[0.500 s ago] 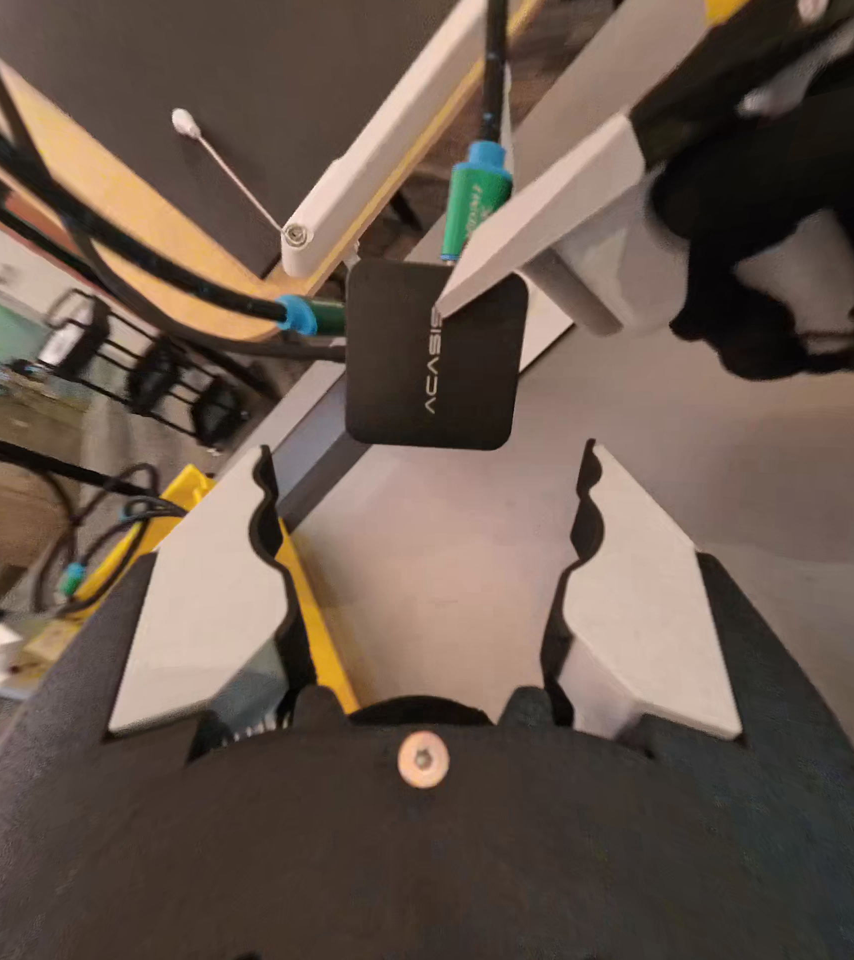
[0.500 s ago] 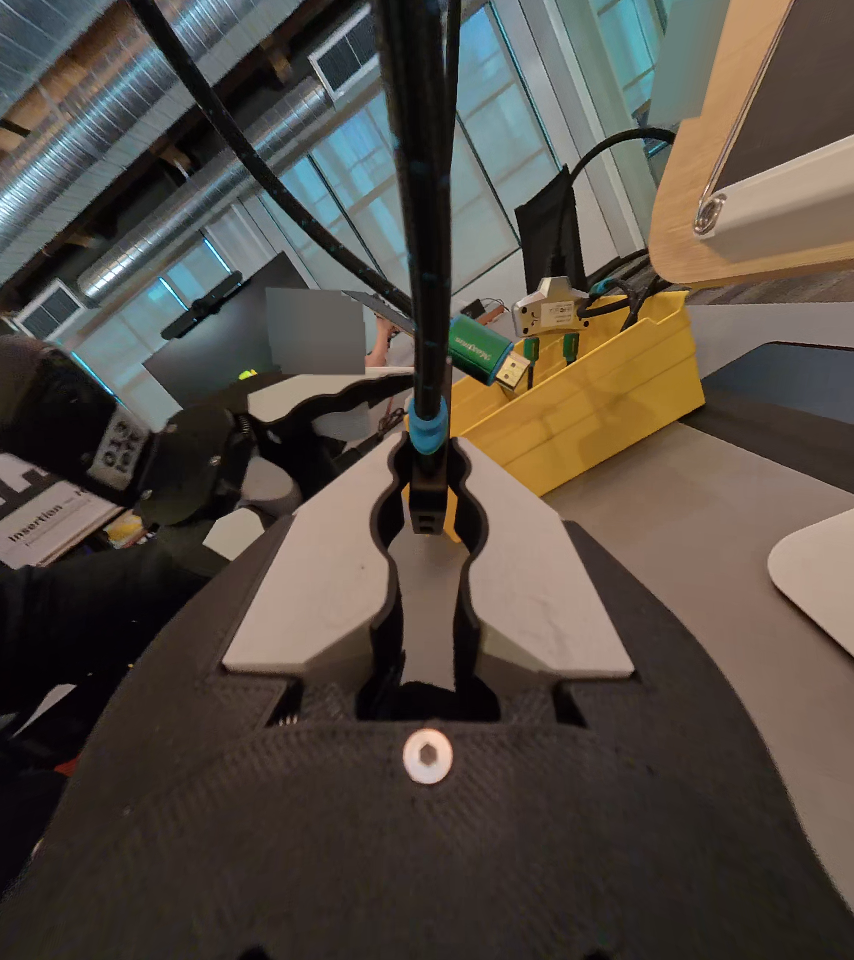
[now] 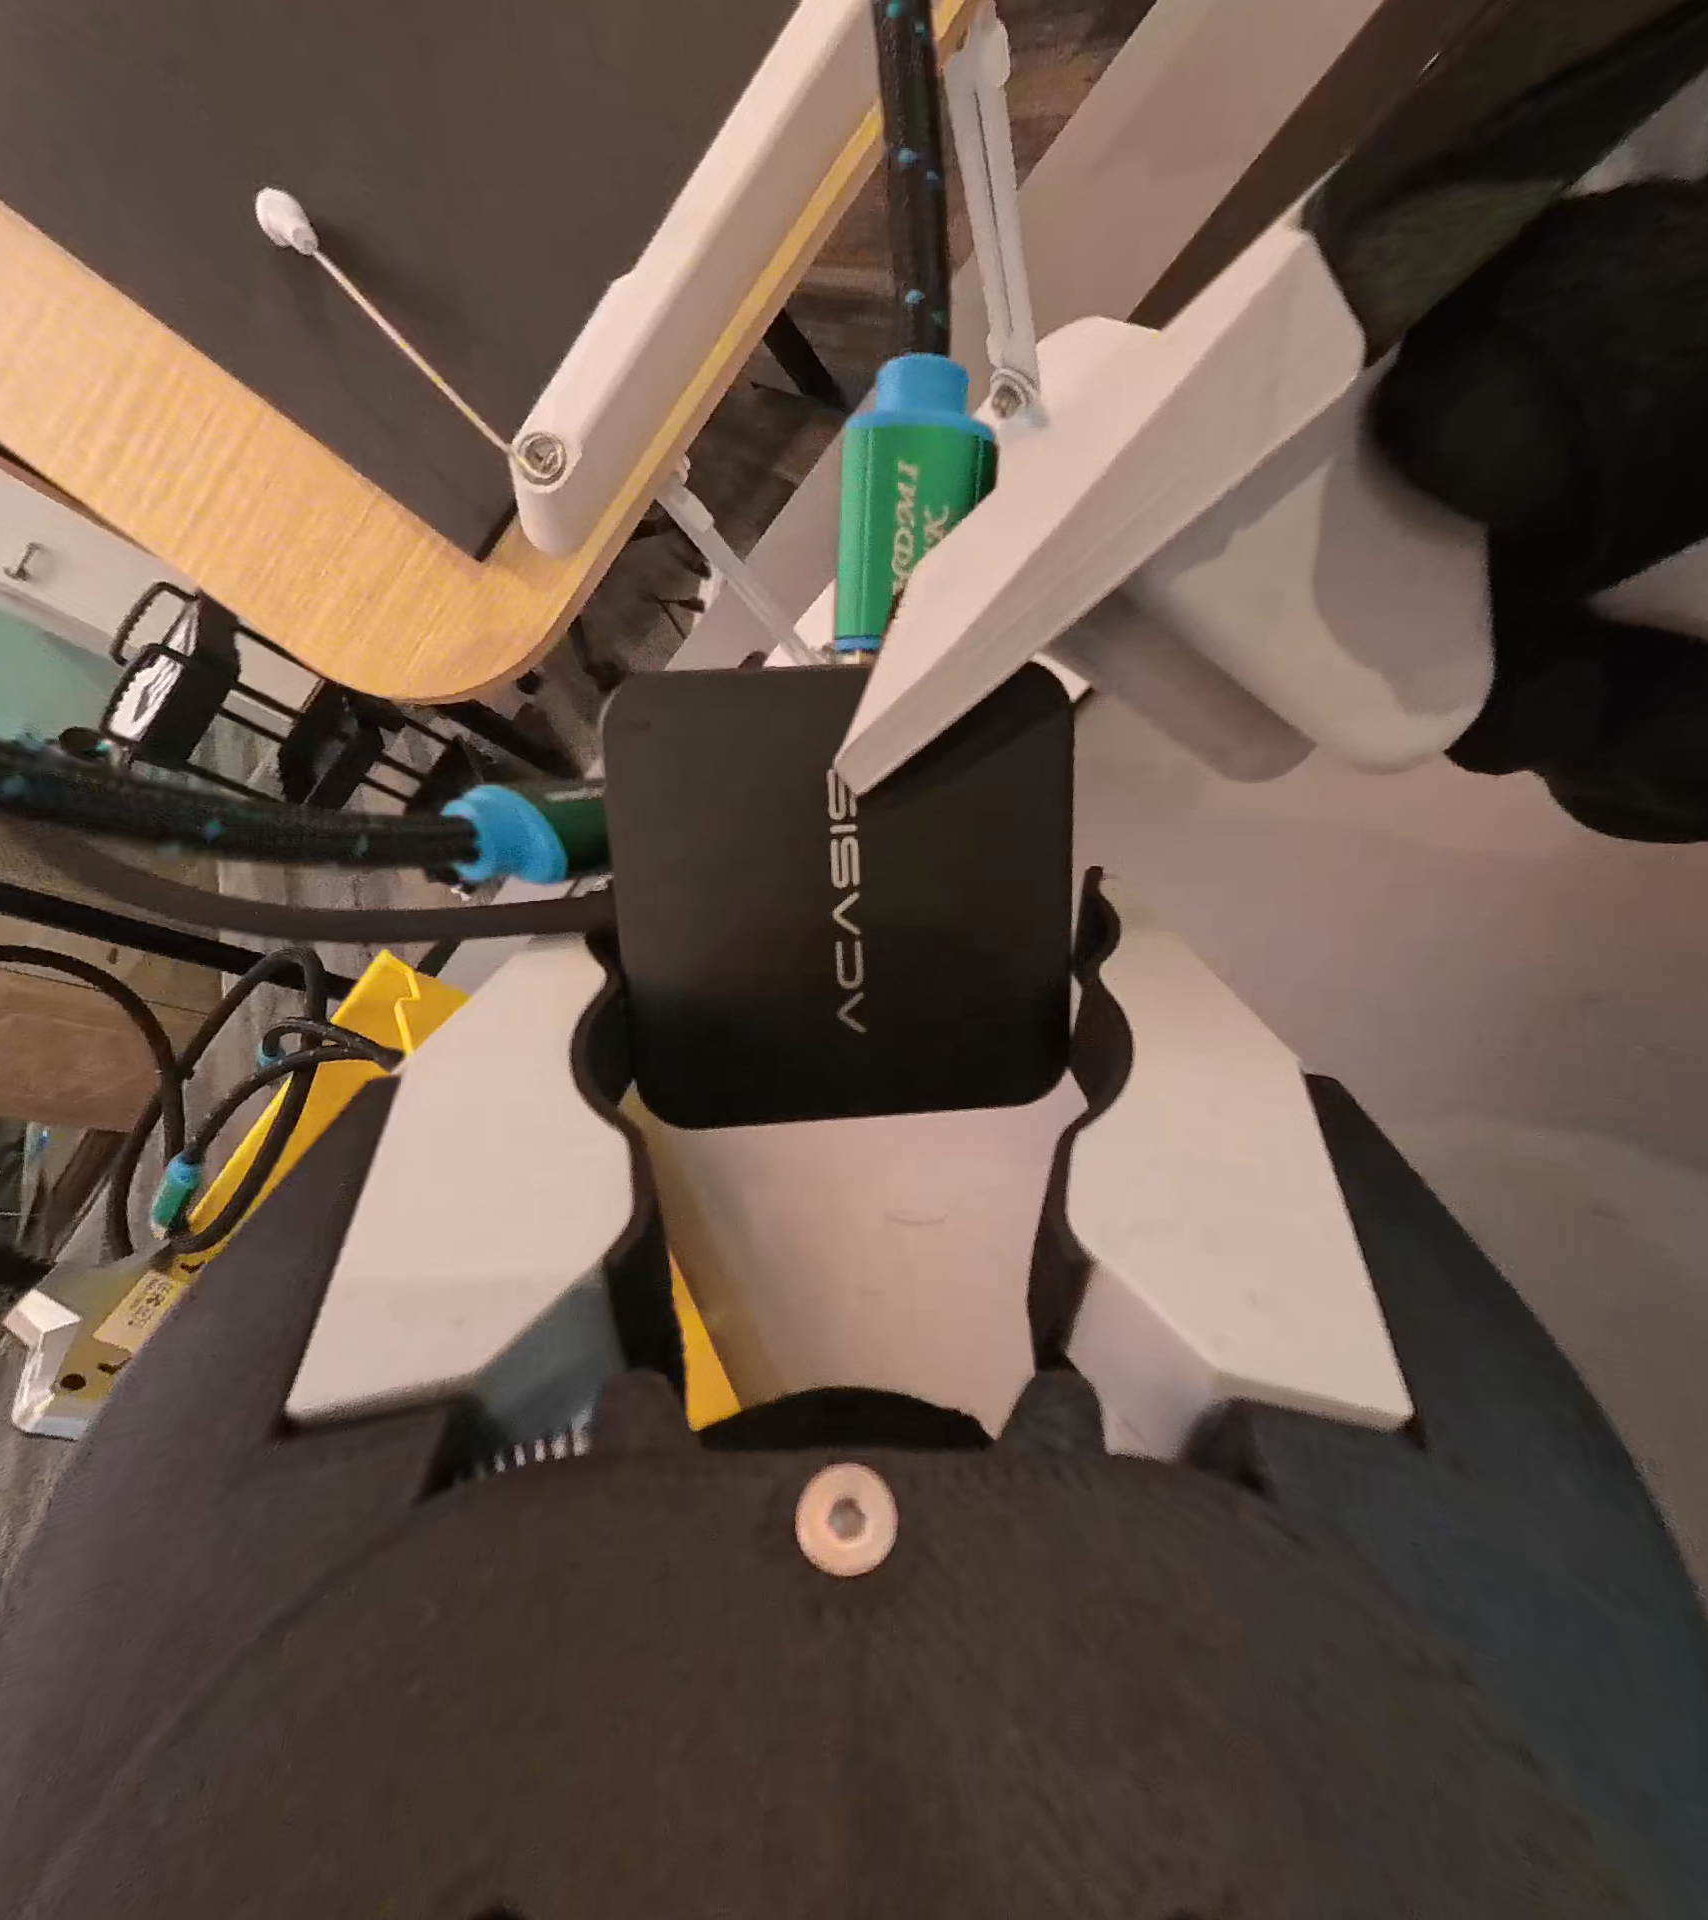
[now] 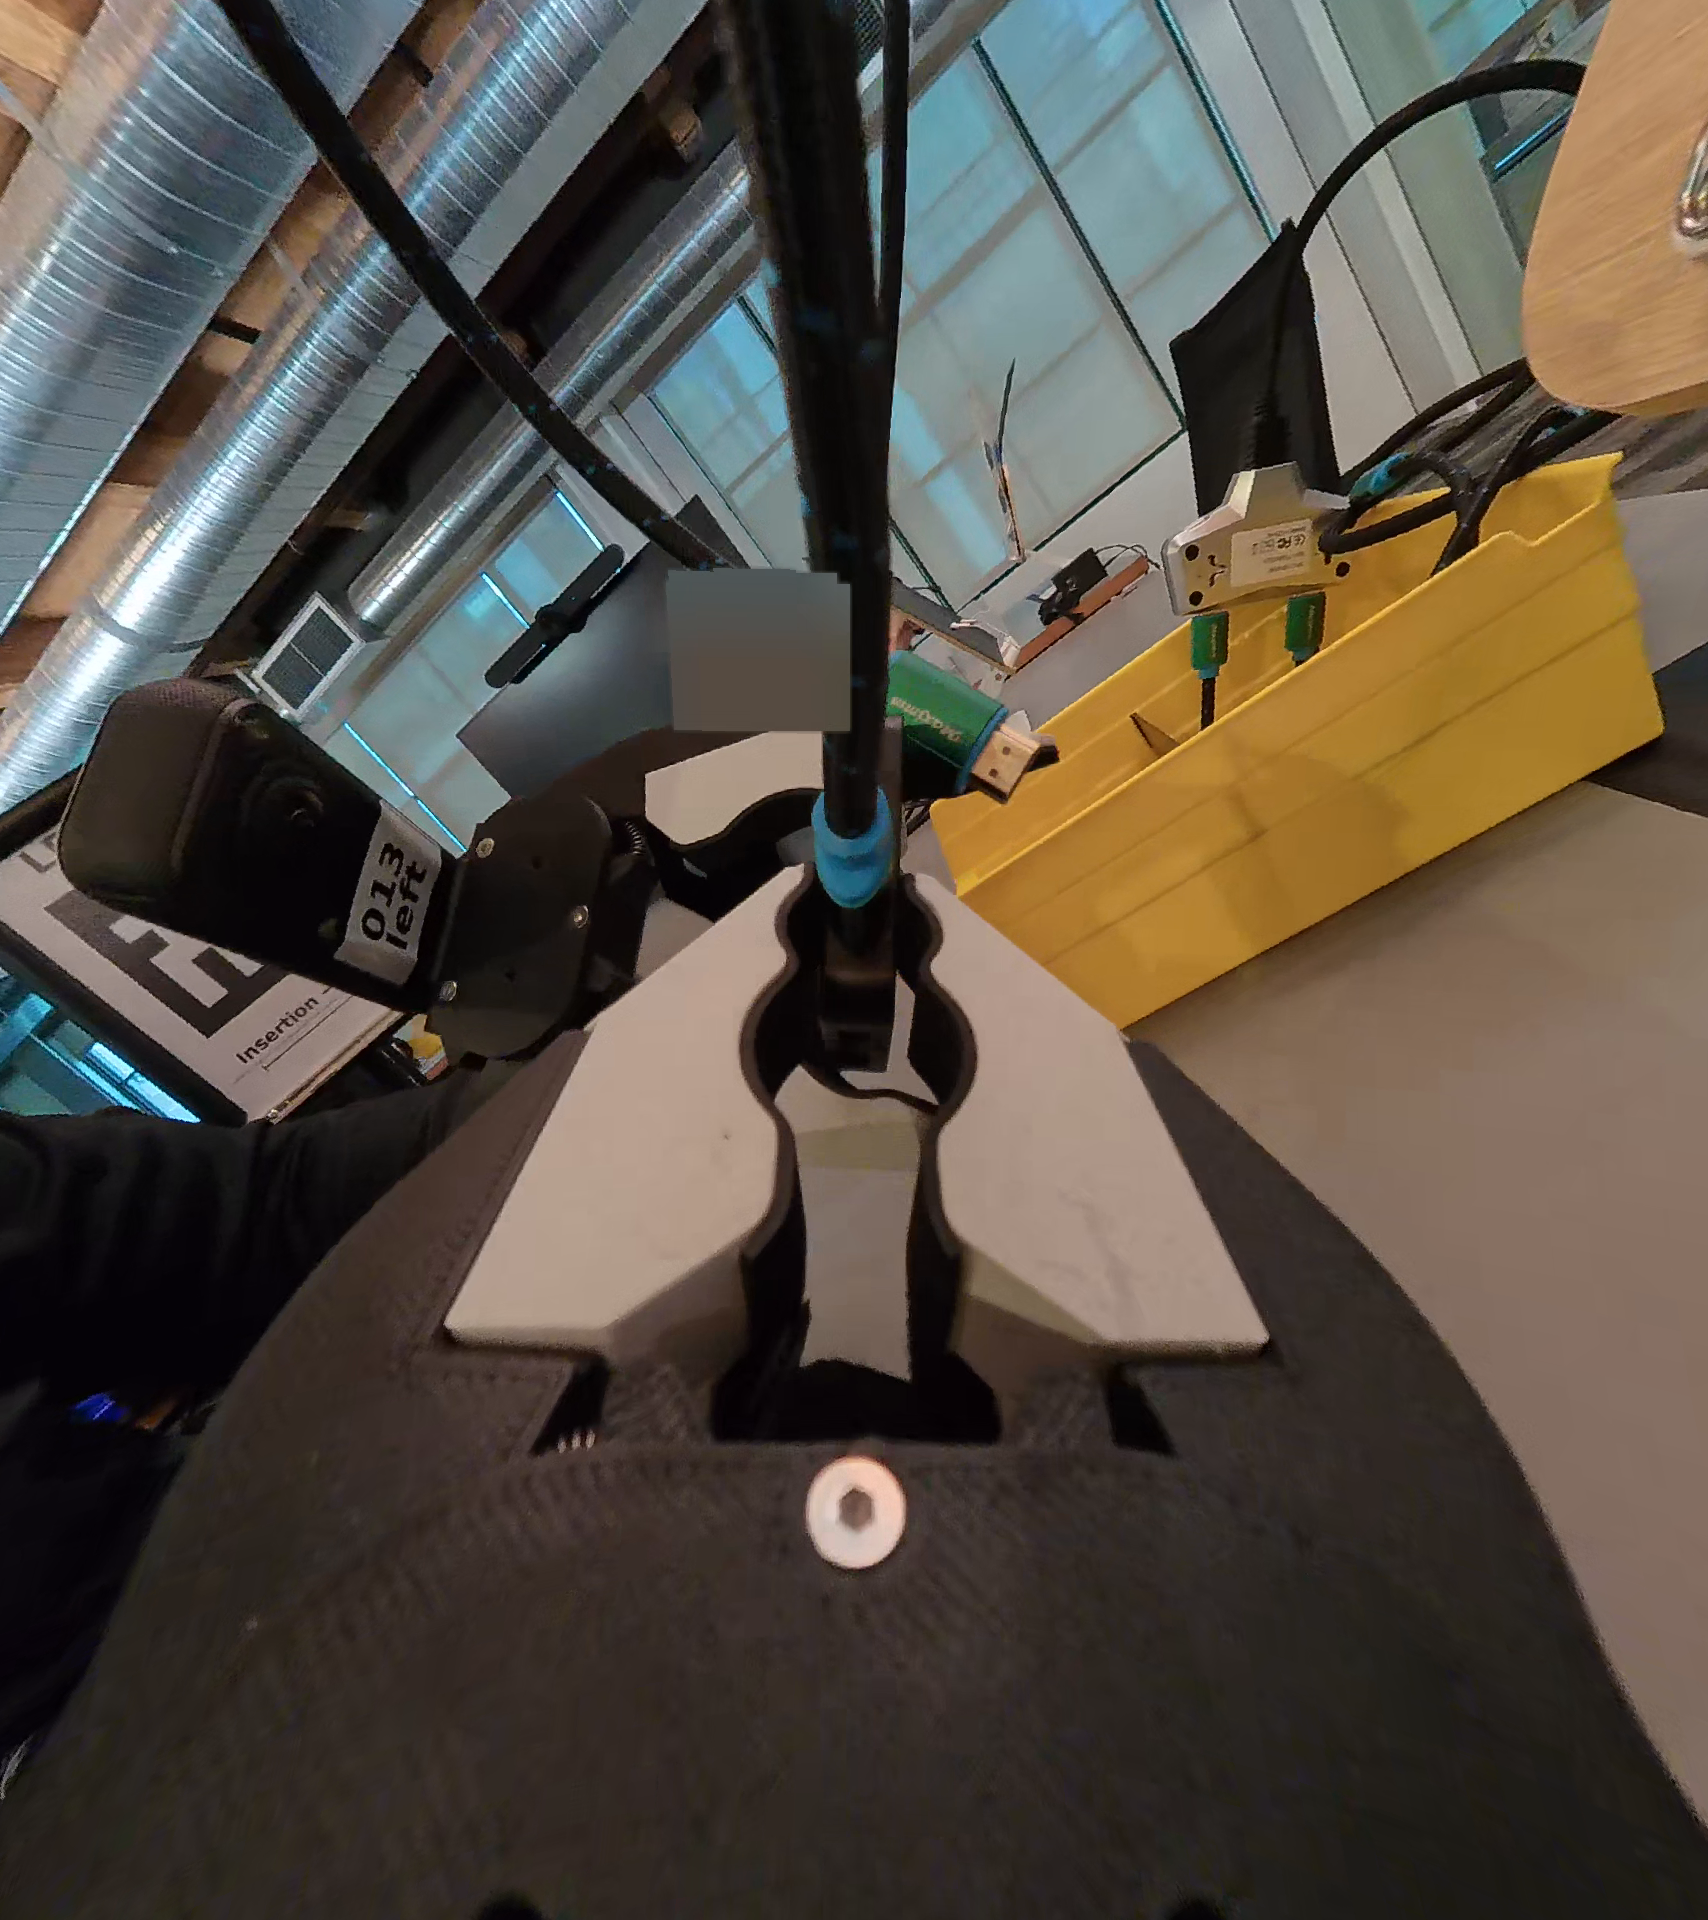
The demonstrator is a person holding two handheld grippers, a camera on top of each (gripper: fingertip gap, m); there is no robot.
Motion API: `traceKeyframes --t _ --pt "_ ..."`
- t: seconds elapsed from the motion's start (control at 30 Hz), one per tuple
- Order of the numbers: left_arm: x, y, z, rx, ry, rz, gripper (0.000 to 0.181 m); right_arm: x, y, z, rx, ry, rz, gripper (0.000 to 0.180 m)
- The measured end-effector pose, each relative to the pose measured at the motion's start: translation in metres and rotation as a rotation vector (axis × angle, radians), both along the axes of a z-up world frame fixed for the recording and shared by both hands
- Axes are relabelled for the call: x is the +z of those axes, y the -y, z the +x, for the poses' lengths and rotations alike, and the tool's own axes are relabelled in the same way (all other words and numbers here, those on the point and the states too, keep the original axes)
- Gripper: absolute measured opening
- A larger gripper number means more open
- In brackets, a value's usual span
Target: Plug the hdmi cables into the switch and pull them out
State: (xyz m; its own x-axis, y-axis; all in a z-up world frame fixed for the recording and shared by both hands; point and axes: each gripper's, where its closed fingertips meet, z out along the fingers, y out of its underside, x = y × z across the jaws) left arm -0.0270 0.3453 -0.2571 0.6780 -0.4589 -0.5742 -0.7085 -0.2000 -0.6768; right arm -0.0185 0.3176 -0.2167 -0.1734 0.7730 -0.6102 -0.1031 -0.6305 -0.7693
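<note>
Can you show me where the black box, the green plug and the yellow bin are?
black box (image 3: 746, 894): left wrist view, flat top.
green plug (image 3: 891, 520): left wrist view, green shell.
yellow bin (image 4: 1349, 790): right wrist view, front wall.

Right tongs (image 4: 855, 997) clamped on braided cable's plug (image 4: 855, 935)

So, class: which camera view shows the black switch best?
The left wrist view: the black switch lies flat-on between the left gripper fingers, with two cables plugged in. The right wrist view shows only an edge of it, behind the gripped plug.
</note>
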Motion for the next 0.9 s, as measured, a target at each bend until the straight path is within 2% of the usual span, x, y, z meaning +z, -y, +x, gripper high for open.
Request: traceKeyframes --t 0.2,0.3,0.37,0.57,0.73,0.9 --pt "-0.001 0.001 -0.001 -0.028 -0.031 -0.039 0.083 0.000 0.001 0.000 0.007 0.022 0.031 0.012" --pt "0.001 0.003 -0.001 -0.045 -0.051 -0.055 0.082 0.002 0.000 0.001 0.003 0.044 0.063 0.028" --pt "0.001 0.004 0.000 -0.063 -0.053 -0.080 0.082 -0.001 -0.002 0.004 0.000 0.084 0.111 0.032" --pt "0.000 0.011 0.008 -0.123 0.047 -0.170 0.082 0.007 0.000 0.015 0.016 0.067 0.224 0.036" --pt "0.003 0.033 0.026 -0.285 0.196 -0.324 0.082 0.017 0.015 0.026 0.071 0.022 0.394 0.040" --pt "0.008 0.055 0.036 -0.403 0.264 -0.456 0.082 0.018 0.038 0.035 0.162 0.013 0.543 0.029"
